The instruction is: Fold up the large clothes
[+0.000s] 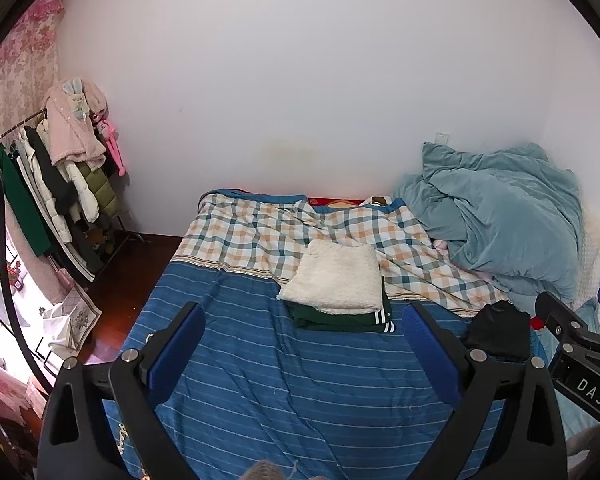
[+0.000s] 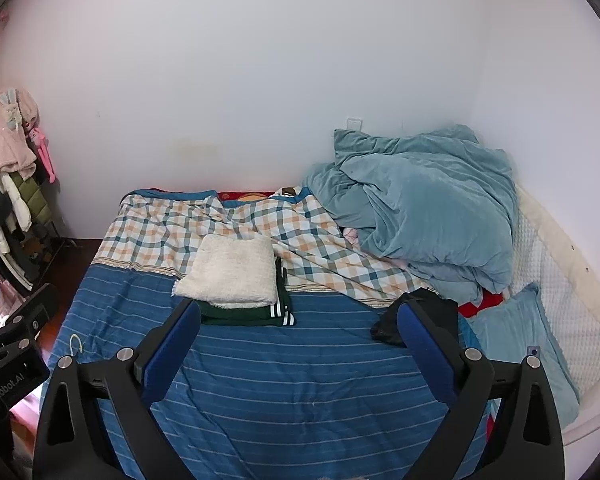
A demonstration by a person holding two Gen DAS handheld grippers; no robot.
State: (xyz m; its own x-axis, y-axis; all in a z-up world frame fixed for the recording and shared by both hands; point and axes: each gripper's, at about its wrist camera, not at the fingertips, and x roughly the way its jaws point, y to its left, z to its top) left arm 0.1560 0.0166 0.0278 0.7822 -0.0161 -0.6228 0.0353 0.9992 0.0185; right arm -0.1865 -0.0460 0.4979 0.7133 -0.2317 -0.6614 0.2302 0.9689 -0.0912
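Two folded garments sit stacked near the middle of the bed: a cream fleece piece point(image 1: 338, 274) on top, squared off, and a dark green garment point(image 1: 342, 318) with white stripes at its edge underneath, showing along the near and right sides. The stack lies where the blue striped bedcover point(image 1: 260, 380) meets the plaid quilt point(image 1: 260, 228). To the right of it, well apart, a crumpled black garment point(image 1: 496, 332) lies unfolded on the striped cover, near the foot of a heaped teal duvet point(image 1: 508, 216) that is bunched up against the wall corner.

In the left wrist view the left gripper point(image 1: 304, 352) hangs above the striped cover on the near side of the stack, its jaws spread wide with nothing between them. The right gripper point(image 2: 300, 354) likewise has its jaws wide apart and empty, with the black garment just behind its right finger in the right wrist view. Neither touches any clothing.

A light blue pillow point(image 2: 520, 340) rests at the right edge of the bed beside a white textured pad. At the far left a clothes rack point(image 1: 60, 184) holds coats, including a pink fleece one, next to a floral pink curtain.
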